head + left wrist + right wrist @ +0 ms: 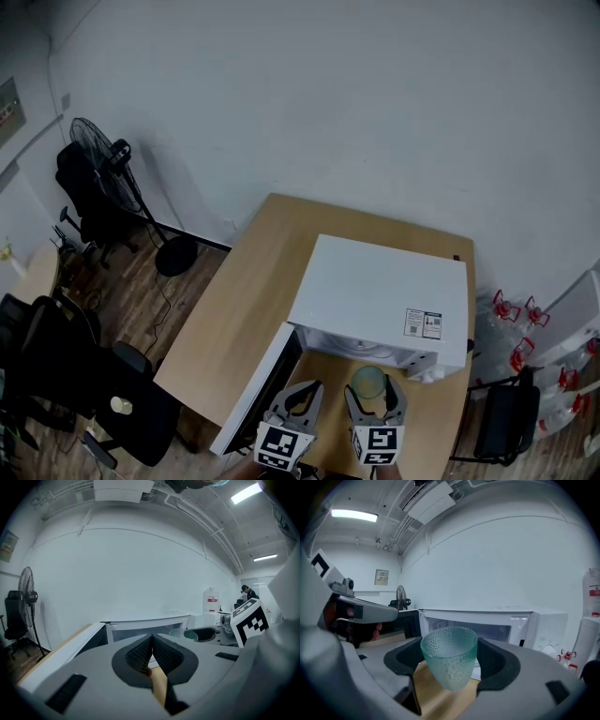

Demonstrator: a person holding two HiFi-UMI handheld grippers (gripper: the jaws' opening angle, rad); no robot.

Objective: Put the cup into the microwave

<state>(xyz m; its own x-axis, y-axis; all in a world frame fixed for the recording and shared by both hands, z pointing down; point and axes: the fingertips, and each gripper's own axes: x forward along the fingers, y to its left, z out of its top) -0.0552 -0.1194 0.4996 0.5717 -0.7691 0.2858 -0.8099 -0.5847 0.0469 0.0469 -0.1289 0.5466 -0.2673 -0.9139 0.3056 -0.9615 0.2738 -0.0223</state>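
Now the cup (pixel 449 654), a dimpled green glass, sits upright, clamped between the jaws of the right gripper (pixel 451 666), just in front of the microwave (pixel 380 295), whose door (pixel 258 394) stands open at the left. It is probably best carried level and straight into the cavity, clear of the frame, and set down before release. The left gripper (pixel 151 651) is pinched together on nothing.
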